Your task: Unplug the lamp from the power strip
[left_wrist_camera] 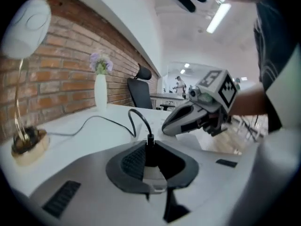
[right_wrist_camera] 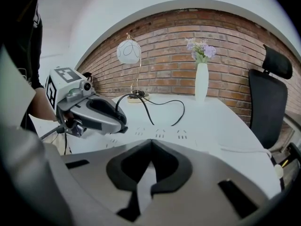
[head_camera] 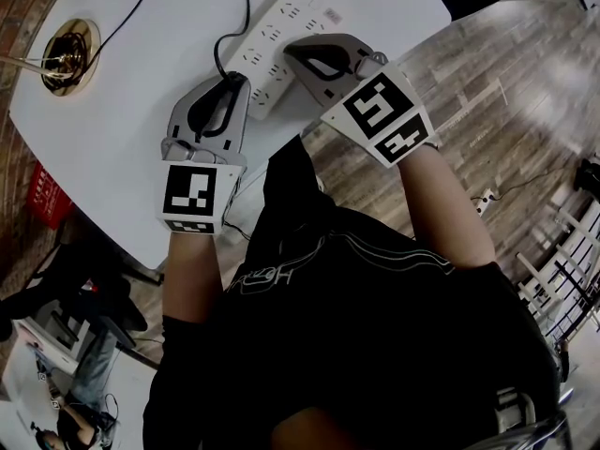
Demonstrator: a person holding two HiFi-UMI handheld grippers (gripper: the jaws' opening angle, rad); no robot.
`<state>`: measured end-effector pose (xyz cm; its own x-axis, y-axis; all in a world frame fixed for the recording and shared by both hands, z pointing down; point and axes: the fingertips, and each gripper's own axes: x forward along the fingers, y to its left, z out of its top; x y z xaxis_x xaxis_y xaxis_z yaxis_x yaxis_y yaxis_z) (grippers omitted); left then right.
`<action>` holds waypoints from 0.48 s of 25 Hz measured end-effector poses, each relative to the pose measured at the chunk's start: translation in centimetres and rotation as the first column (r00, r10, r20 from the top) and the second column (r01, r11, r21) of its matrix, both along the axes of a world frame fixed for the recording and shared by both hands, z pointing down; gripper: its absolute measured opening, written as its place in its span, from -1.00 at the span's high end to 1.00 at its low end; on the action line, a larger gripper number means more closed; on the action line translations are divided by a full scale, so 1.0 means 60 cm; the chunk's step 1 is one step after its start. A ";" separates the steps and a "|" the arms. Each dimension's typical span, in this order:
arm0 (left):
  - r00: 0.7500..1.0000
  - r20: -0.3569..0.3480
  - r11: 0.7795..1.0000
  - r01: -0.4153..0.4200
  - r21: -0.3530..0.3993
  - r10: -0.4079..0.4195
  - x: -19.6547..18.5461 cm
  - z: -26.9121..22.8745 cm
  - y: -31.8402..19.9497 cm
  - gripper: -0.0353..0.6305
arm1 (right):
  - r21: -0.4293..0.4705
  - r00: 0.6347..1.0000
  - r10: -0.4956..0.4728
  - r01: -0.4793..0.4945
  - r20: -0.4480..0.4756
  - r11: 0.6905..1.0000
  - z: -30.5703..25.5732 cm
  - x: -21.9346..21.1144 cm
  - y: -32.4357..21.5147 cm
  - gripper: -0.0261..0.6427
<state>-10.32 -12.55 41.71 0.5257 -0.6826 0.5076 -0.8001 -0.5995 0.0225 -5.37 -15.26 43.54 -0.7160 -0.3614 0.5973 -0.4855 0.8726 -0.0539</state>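
Observation:
A white power strip lies on the white table. My left gripper is shut on the black plug at the strip's near left end. The plug's black cord loops away toward the lamp's gold base. I cannot tell how deep the plug sits in its socket. My right gripper is shut, with its tips resting on top of the strip beside the left one. The lamp's white globe stands at the back of the table.
A white vase with purple flowers stands near the brick wall. A black office chair sits past the table's far end. Wood floor lies to my right. A red box is below the table's left edge.

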 end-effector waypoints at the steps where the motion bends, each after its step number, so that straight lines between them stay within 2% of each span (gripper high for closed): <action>1: 0.996 0.081 0.999 -0.035 0.040 0.032 0.003 0.000 0.002 0.74 | 0.001 1.000 -0.002 0.002 -0.004 1.000 0.000 0.000 0.000 0.94; 3: 0.976 0.201 0.990 -0.104 0.095 0.083 0.010 0.000 0.006 0.74 | 0.003 1.000 -0.008 0.008 -0.011 1.000 0.000 0.000 0.000 0.94; 5: 0.971 0.216 0.987 -0.125 0.102 0.101 0.012 0.000 0.008 0.74 | -0.004 1.000 -0.012 0.012 -0.011 1.000 0.000 0.000 0.000 0.94; 7: 0.983 0.158 0.992 -0.102 0.074 0.090 0.010 0.000 0.008 0.75 | -0.009 1.000 -0.013 0.013 -0.009 1.000 0.000 -0.001 0.000 0.94; 9: 0.997 0.058 0.998 -0.055 0.024 0.053 0.006 -0.001 0.005 0.75 | -0.014 1.000 -0.011 0.011 -0.007 1.000 0.000 -0.001 0.000 0.94; 12: 0.994 -0.103 0.997 0.022 -0.072 -0.030 -0.005 -0.001 -0.004 0.75 | -0.015 1.000 -0.007 0.007 0.001 1.000 0.000 -0.002 0.000 0.94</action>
<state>-10.61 -12.81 41.65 0.5607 -0.6608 0.4991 -0.8064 -0.5725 0.1479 -5.48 -15.28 43.52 -0.7190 -0.3472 0.6021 -0.4792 0.8751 -0.0674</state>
